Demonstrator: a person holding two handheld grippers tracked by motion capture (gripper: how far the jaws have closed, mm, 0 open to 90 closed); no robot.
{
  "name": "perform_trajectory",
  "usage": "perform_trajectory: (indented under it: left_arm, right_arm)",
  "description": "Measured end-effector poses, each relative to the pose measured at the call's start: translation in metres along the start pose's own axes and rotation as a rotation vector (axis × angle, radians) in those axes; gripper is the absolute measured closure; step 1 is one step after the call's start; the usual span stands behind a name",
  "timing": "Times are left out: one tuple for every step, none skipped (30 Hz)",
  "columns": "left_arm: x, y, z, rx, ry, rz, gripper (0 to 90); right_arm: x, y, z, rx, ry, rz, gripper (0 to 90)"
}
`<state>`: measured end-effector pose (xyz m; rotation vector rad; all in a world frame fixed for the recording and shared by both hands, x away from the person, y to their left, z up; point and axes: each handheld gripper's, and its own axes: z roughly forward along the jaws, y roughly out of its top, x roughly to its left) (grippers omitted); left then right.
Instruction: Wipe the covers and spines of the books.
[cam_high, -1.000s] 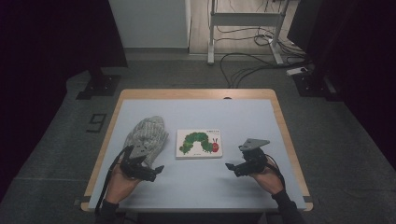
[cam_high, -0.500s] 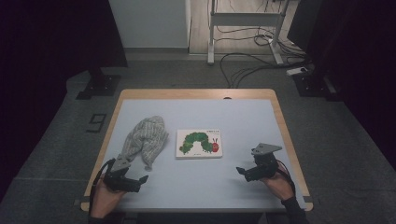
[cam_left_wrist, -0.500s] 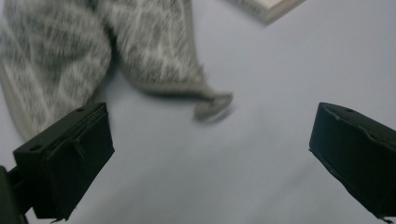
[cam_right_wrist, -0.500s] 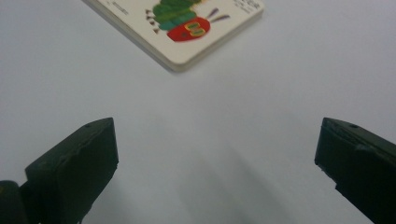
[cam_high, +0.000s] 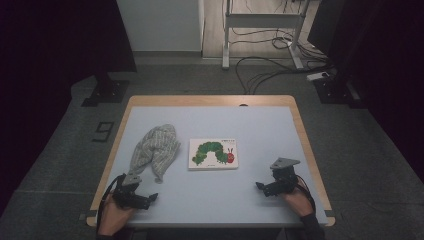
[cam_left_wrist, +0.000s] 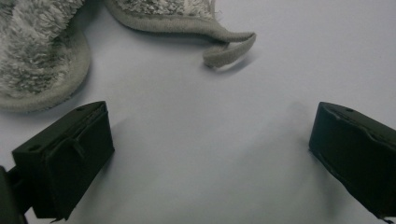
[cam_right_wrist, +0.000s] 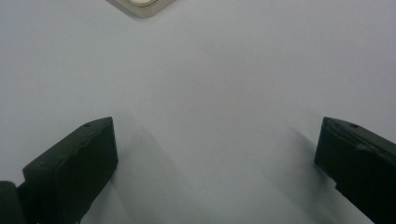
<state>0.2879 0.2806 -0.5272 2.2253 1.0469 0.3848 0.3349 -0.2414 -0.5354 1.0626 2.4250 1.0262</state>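
Towel (cam_high: 156, 151) lies crumpled on the table (cam_high: 260, 125), at about 1 o'clock from your left gripper (cam_high: 150, 199), near but not touching it. In the left gripper view a hemmed corner of the towel (cam_left_wrist: 42, 56) sits just beyond the jaws, which stand wide apart over bare tabletop, holding nothing. Your right gripper (cam_high: 261, 186) rests at the table's near right, jaws spread fully and empty; they have just been opening. Book (cam_high: 214, 154) lies at its 10 o'clock, well apart. In the right gripper view one book corner (cam_right_wrist: 142, 5) shows, cut off by the top edge.
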Motion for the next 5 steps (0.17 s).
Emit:
perform_trajectory:
  left_arm:
    - [-0.0001, 0.0000, 0.0000, 0.001, 0.001, 0.001, 0.0]
    - [-0.0002, -0.0001, 0.0000, 0.002, 0.002, 0.002, 0.0]
    - [-0.0004, -0.0001, 0.0000, 0.001, 0.003, 0.001, 0.0]
    - [-0.0002, 0.0000, 0.0001, 0.001, 0.002, 0.002, 0.0]
    - [-0.0005, -0.0001, 0.0001, 0.002, 0.003, 0.001, 0.0]
  right_arm:
    - [-0.0002, -0.0002, 0.0001, 0.000, 0.001, -0.002, 0.0]
    - [0.0003, -0.0005, 0.0003, -0.003, -0.005, -0.003, 0.0]
    - [0.0003, -0.0008, 0.0004, -0.003, -0.002, -0.001, 0.0]
    - [0.0005, -0.0009, 0.0004, -0.004, -0.004, -0.001, 0.0]
    - [0.0002, -0.0008, 0.0005, -0.003, -0.002, -0.002, 0.0]
